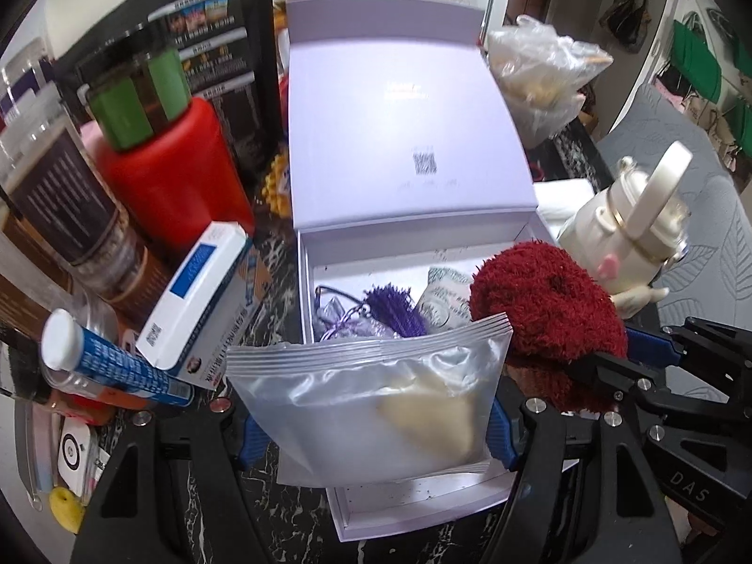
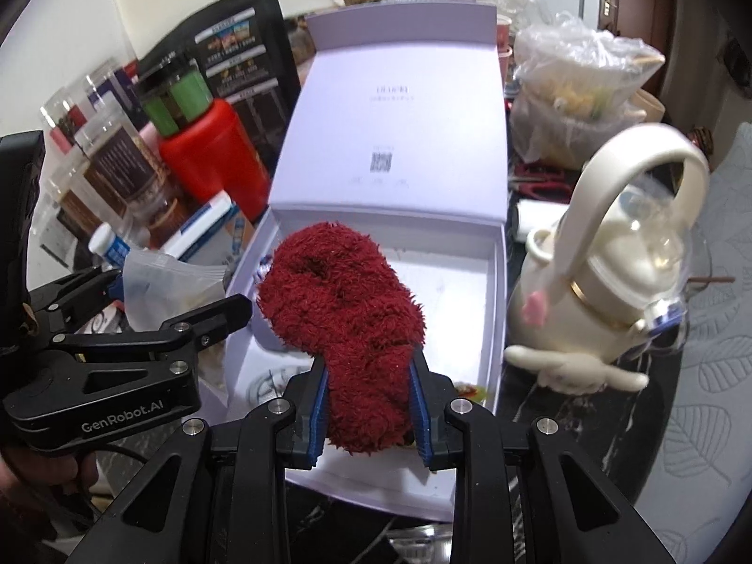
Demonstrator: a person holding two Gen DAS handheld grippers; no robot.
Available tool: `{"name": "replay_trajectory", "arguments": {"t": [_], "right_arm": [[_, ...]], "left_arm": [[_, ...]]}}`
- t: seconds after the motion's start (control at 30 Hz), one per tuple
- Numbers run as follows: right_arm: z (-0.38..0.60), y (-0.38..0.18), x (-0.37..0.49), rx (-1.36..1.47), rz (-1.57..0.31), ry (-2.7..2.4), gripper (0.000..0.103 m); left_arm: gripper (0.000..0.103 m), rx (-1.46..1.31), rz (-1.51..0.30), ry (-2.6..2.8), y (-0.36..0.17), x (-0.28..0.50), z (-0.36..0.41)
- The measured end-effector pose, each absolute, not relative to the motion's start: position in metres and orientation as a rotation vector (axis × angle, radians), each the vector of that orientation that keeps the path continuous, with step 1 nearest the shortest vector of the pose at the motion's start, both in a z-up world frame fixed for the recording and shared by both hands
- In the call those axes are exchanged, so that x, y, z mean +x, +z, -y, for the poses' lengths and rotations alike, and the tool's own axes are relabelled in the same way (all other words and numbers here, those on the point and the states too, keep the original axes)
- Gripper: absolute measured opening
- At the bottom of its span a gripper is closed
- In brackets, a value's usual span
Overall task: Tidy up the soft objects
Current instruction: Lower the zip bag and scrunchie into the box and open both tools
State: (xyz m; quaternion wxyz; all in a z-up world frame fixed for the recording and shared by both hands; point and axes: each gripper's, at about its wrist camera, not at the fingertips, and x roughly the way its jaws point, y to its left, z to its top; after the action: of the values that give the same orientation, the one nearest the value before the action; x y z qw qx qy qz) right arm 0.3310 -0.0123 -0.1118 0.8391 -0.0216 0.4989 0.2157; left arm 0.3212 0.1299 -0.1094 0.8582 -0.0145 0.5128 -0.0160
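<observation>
Left wrist view is showing the left gripper (image 1: pixel 371 427) grasping a frosted zip bag (image 1: pixel 371 399) by its two side edges, the blue pads pressing on it, with something pale and soft inside. The bag is hanging upright over the near end of the open lilac box (image 1: pixel 324 244), whose lid is standing up on the far side. A purple tassel (image 1: pixel 395 310) and a small printed pouch (image 1: pixel 442 301) are already lying in the far part of the box.

In the right wrist view the right gripper (image 2: pixel 369 404) is clenching a fluffy red sock (image 2: pixel 343 310), the jaws squeezed tight on its lower end while the rest is flopping out over the left of the box.

Both pieces are probably going into the box now. To do it well, the bag should be laid flat on the bare near floor, clear of the tassel, before the jaws let go. The sock is better set in the empty right half, pushed low so its pile is not catching the wall. The cream kettle (image 2: pixel 611 291) standing just right of the box could be knocked by that hand.
</observation>
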Motion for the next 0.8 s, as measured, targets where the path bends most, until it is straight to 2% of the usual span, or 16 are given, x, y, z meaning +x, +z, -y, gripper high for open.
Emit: {"name": "replay_trajectory", "arguments": {"t": [0.57, 0.7, 0.8], "right_arm": [[0.004, -0.147, 0.332, -0.087, -1.110, 0.423, 0.035], [0.002, -0.148, 0.330, -0.094, -1.115, 0.416, 0.041], [0.001, -0.147, 0.330, -0.100, -1.123, 0.411, 0.050]], "left_arm": [[0.072, 0.013, -1.132, -0.032, -0.144, 0.332, -0.121], [0.072, 0.041, -1.149, -0.045, -0.147, 0.334, -0.116], [0.072, 0.055, -1.177, -0.033, -0.152, 0.335, -0.114]]}}
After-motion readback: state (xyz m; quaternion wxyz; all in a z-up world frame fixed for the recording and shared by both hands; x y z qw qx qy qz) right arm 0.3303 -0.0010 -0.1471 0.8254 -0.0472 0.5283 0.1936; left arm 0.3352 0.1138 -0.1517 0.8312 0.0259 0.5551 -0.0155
